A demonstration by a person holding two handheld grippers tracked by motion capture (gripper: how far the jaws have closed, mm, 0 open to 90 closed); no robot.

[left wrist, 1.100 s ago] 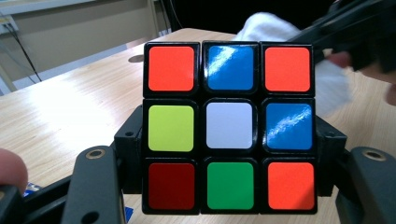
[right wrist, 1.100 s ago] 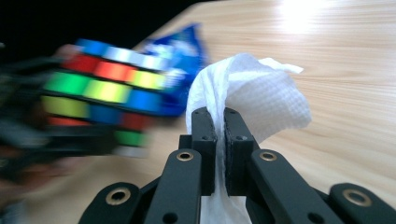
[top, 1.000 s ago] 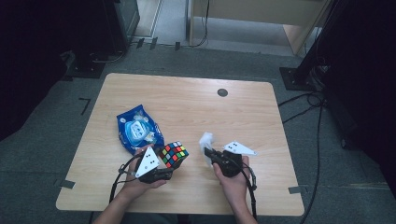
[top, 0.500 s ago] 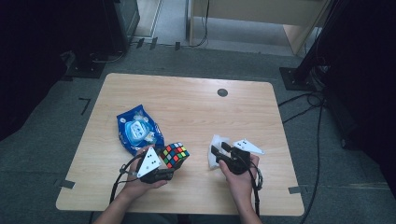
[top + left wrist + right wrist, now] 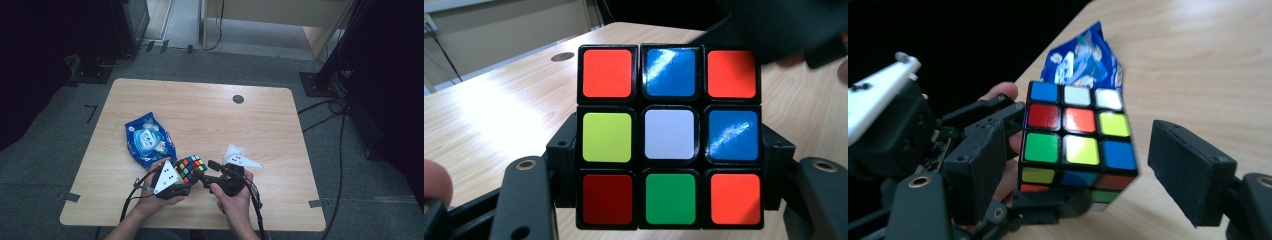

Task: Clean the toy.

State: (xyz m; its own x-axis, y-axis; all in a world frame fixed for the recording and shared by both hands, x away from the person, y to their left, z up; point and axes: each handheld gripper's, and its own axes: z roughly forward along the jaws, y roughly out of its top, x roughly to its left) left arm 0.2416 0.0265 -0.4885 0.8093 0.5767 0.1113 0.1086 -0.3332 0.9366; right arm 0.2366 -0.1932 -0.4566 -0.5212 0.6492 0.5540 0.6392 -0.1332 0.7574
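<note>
Here our left gripper (image 5: 186,181) is closed on the cube (image 5: 190,168), its jaws pressing the two side faces, as the left gripper view shows with the cube (image 5: 670,137) filling the space between them. The cube is held up off the surface (image 5: 210,120), near its front edge, tilted a little. Our right gripper (image 5: 212,172) stands wide open and holds nothing; in the right gripper view its jaws sit to either side of the cube (image 5: 1075,137), one just beside the left face, the other apart on the right. We judge the step in hand to be a second grasp on the cube, perhaps to turn a layer or take it over. The risk lies in that closing: if the right jaws meet the cube off-centre or across a corner, they could push it askew in the left grip or twist it out, and it would drop onto the surface. A closing across the left jaws could also jam the two grippers together. Farther out lie a blue packet (image 5: 149,141) to the left and a crumpled white wrapper (image 5: 235,152) just beyond the right hand.
</note>
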